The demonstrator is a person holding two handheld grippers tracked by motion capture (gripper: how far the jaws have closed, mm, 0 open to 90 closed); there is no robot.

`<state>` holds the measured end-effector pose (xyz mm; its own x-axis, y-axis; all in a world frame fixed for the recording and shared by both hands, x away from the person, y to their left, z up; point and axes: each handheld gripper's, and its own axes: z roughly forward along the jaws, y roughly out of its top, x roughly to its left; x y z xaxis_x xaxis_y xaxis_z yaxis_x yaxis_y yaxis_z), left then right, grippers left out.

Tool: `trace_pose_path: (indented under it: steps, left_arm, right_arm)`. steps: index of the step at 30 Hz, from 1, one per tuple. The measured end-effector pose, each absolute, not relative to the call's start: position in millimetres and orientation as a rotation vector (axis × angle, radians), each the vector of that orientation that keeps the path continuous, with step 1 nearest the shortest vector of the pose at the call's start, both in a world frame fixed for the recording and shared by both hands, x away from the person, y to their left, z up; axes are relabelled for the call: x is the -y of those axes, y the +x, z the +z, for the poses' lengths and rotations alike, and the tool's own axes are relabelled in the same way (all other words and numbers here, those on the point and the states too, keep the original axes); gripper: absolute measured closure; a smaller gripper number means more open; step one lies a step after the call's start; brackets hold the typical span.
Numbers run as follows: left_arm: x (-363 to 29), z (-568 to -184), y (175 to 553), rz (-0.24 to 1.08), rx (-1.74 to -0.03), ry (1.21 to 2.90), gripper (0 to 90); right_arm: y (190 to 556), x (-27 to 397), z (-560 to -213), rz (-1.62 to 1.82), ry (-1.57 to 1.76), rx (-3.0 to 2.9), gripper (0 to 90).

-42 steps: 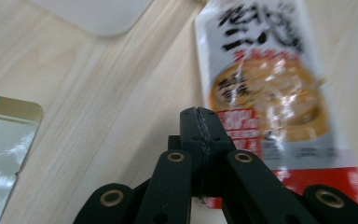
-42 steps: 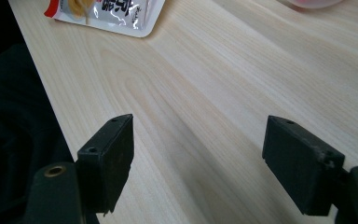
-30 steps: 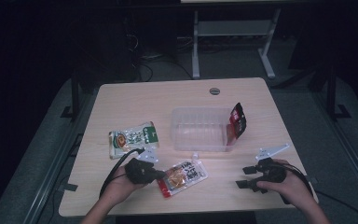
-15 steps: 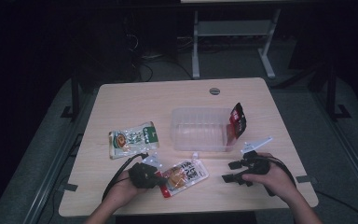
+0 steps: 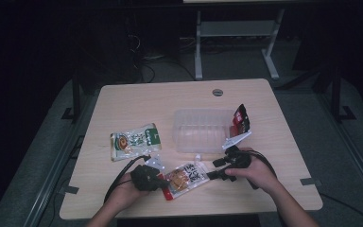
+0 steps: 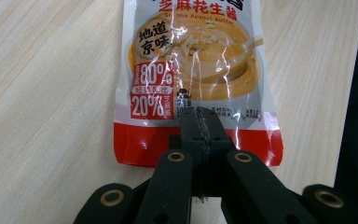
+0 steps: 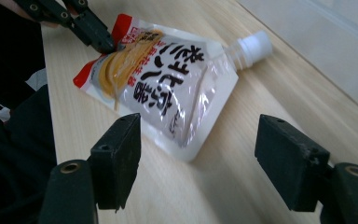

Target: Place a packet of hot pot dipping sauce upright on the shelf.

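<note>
My left gripper [image 6: 199,133] pins the sauce pouch's [image 5: 185,178] red edge steady while my right gripper [image 7: 205,163], jaws wide and empty, lines up at its three o'clock.

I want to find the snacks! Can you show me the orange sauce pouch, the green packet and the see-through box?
orange sauce pouch [image 5: 185,178], high view, on its printed front.
green packet [image 5: 135,141], high view, on the middle of its face.
see-through box [image 5: 201,135], high view, on its clear floor.

The high view is dimly lit, surroundings lost in darkness; glare is seen on the glossy orange-and-white spouted sauce pouch [image 6: 193,60].
</note>
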<state>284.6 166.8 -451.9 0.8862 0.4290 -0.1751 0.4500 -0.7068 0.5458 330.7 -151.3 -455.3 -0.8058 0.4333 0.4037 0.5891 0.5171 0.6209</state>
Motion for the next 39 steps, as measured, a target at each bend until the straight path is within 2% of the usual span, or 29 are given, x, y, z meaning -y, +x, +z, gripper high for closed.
trace_pose_path:
  steps: [9,20,25,27,39]
  left_arm:
    - [-166,-451,284,-0.045,-0.633,2.459,90.0]
    - [-166,-451,284,-0.046,-0.633,2.462,90.0]
    - [-166,-451,284,-0.046,-0.633,2.461,90.0]
    - [-167,-451,284,-0.047,-0.636,2.458,90.0]
    - [-167,-451,285,-0.048,-0.636,2.456,89.9]
  right_arm:
    - [343,134,-460,-1.125,-0.845,2.564,31.3]
    - [341,128,-466,-1.101,-0.83,2.563,32.8]
    - [341,126,-468,-1.112,-0.815,2.536,36.1]
    - [340,125,-467,-1.106,-0.813,2.573,40.6]
    - [337,119,-469,-1.142,-0.82,2.58,44.3]
